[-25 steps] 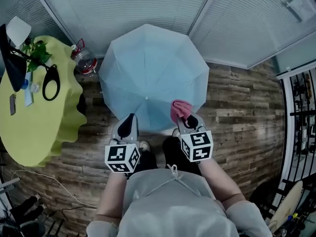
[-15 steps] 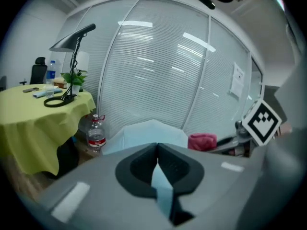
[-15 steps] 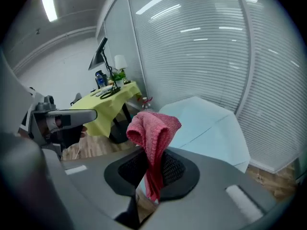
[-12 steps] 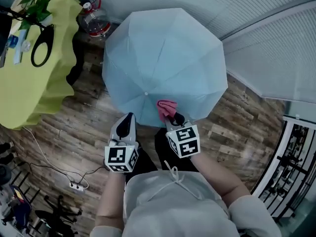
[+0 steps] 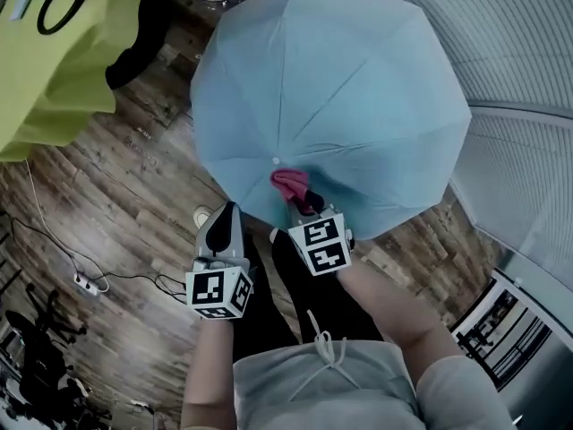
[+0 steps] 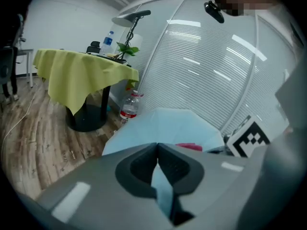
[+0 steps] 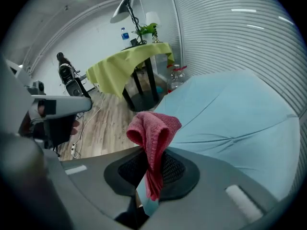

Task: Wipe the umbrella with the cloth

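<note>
Head view: right gripper [image 5: 303, 206] pinches the pink cloth [image 5: 288, 183] on the open umbrella [image 5: 340, 97] beside its tip; left gripper [image 5: 226, 211] clamps the umbrella's rim.

Umbrella [image 5: 331, 106] – thin smooth fabric, matt w/ faint sheen. Cloth [image 7: 153, 133] – rough looped terry. Right hand-held gripper [image 7: 152, 164]: smooth grey plastic, dark mesh-textured pads. Left hand-held gripper [image 6: 157, 164]: same plastic, matt pads. Floor [image 5: 116, 177]: grainy wood planks. Worktop cover [image 5: 54, 79]: soft cloth. Bottle [image 6: 128, 108]: clear glossy plastic.
</note>
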The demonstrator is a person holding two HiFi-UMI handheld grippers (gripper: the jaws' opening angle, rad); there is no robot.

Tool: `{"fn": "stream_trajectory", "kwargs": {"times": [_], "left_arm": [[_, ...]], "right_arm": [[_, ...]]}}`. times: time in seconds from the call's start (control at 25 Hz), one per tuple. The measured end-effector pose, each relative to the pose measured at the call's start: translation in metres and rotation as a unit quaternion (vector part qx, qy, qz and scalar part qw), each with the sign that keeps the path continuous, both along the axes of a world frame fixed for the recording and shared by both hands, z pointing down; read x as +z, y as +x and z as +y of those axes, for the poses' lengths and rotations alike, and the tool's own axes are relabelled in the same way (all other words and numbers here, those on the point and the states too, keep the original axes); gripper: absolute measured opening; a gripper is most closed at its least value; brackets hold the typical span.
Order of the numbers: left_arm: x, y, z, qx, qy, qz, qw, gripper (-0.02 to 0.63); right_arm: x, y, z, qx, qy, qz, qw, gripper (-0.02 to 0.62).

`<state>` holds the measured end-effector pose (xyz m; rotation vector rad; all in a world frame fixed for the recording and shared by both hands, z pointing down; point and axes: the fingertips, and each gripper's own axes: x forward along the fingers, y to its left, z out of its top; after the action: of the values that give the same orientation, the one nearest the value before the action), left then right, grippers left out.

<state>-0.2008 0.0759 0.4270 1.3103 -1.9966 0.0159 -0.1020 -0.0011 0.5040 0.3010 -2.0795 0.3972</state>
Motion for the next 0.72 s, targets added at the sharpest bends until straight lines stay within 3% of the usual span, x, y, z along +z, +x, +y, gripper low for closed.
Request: {"fn": "stream_trajectory", "kwargs": {"times": [0.2, 0.36, 0.72], "left_arm": [[0.059, -0.013, 0.019, -0.035, 0.003, 0.020, 0.9992, 0.006], [0.093, -0.012, 0.017, -0.038, -0.004, 0.025, 0.9990, 0.006], [0.114, -0.007, 0.009, -0.020, -0.028, 0.018, 0.9993, 0.006]], "right_arm": [[0.050, -0.028, -0.007, 0.017, -0.015, 0.002, 1.000, 0.054], [0.079, -0.033, -0.017, 0.024, -0.017, 0.018, 0.999, 0.054], [0.109, -0.023, -0.036, 0.043, -0.004, 0.037, 0.998, 0.054]]}}
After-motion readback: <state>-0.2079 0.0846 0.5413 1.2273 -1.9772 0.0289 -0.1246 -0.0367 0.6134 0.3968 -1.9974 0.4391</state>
